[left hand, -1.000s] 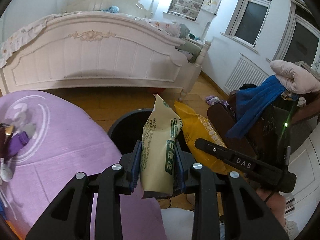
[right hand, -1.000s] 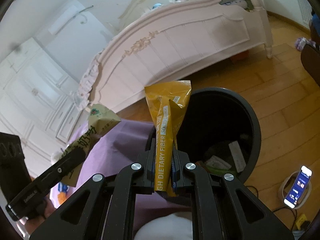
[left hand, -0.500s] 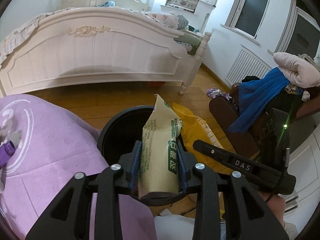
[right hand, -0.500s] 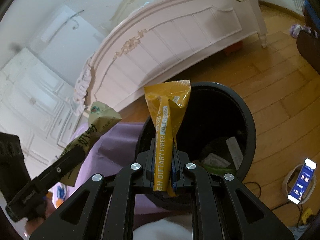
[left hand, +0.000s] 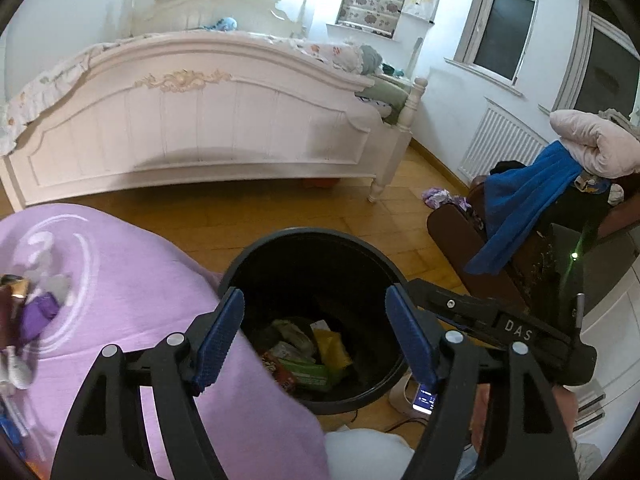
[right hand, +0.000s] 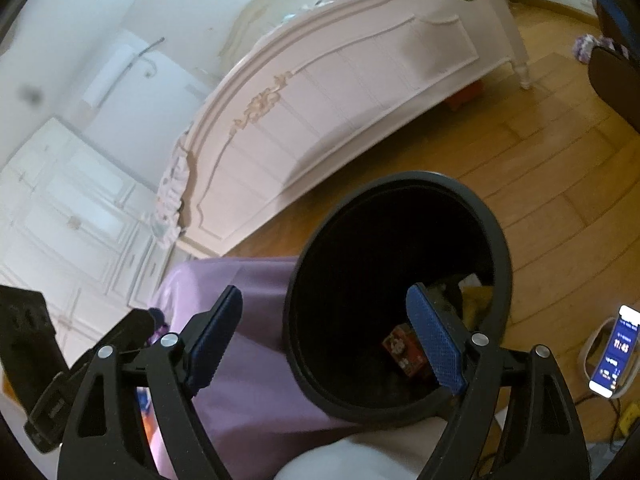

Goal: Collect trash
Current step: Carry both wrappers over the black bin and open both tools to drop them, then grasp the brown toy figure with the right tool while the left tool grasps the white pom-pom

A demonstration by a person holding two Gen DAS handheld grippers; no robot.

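Observation:
A black round trash bin [left hand: 256,252] stands on the wooden floor beside a purple-covered surface [left hand: 132,280]; it also shows in the right wrist view [right hand: 496,224]. My left gripper [left hand: 316,340] is open and empty above the bin's mouth. My right gripper [right hand: 326,340] is open and empty over the bin's near rim. Several wrappers lie at the bin's bottom, among them a yellow packet [left hand: 332,346], a green packet [left hand: 304,372] and a red box [right hand: 402,350]. The right gripper's body [left hand: 500,324] shows at right in the left wrist view.
A white bed [left hand: 192,136] stands behind the bin. A dark chair [left hand: 480,248] with a blue cloth [left hand: 520,204] is at right. A lit phone [right hand: 612,356] lies on the floor right of the bin. Small items [left hand: 36,312] lie on the purple surface at left.
Both grippers have opened. The beige-green packet has left the left gripper and the yellow packet the right one; a yellow packet now lies inside the bin.

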